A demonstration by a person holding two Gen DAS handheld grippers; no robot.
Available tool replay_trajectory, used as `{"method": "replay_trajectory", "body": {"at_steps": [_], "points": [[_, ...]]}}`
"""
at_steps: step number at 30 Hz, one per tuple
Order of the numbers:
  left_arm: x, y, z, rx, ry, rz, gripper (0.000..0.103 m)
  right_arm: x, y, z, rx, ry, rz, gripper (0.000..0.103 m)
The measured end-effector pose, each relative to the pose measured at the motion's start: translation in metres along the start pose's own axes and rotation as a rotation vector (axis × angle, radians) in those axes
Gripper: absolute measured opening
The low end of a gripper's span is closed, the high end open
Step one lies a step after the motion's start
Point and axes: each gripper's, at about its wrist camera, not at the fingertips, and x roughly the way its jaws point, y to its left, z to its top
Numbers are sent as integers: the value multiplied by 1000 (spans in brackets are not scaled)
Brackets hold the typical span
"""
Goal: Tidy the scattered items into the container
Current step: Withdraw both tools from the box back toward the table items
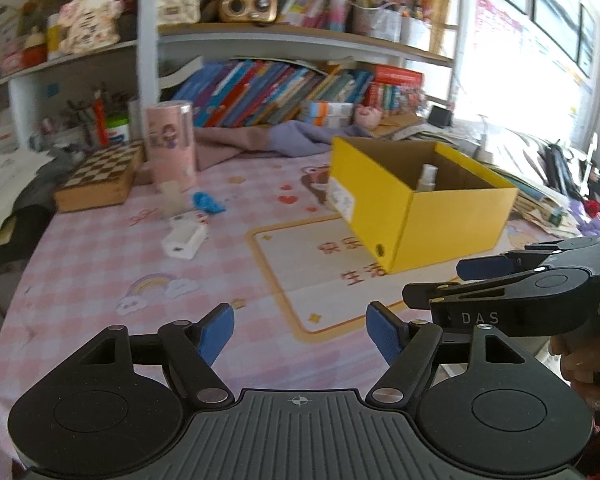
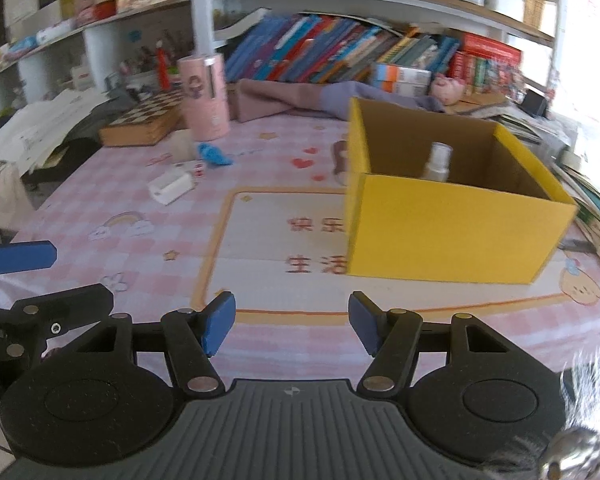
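Observation:
A yellow cardboard box [image 1: 452, 224] [image 2: 452, 232] stands open on the pink checked tablecloth, with a small white spray bottle [image 1: 427, 178] [image 2: 437, 162] upright inside. Farther left lie a white plug-like block [image 1: 184, 240] [image 2: 170, 189], a blue crumpled scrap [image 1: 207, 202] [image 2: 214, 155] and a small translucent piece [image 1: 172, 198]. My left gripper [image 1: 300, 334] is open and empty over the near tablecloth. My right gripper [image 2: 292, 326] is open and empty, just short of the box. Each gripper shows at the edge of the other's view.
A tall pink cylinder [image 1: 171, 144] [image 2: 205, 96] and a wooden chess box [image 1: 100, 178] [image 2: 146, 120] stand at the back left. Folded purple cloth [image 2: 300, 98] lies behind the box. Book-filled shelves rise along the far edge; stacked papers crowd the right side [image 1: 540, 192].

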Motion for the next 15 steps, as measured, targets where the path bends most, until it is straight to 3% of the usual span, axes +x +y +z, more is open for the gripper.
{"method": "replay_trajectory", "body": {"at_steps": [6,15], "points": [[-10,19,-4,-63,-6,66,75,7,26,6,-68,10,61,61],[-8,29,-4,-98,-1,93,75,16,38,14,-114,24,98,62]]}}
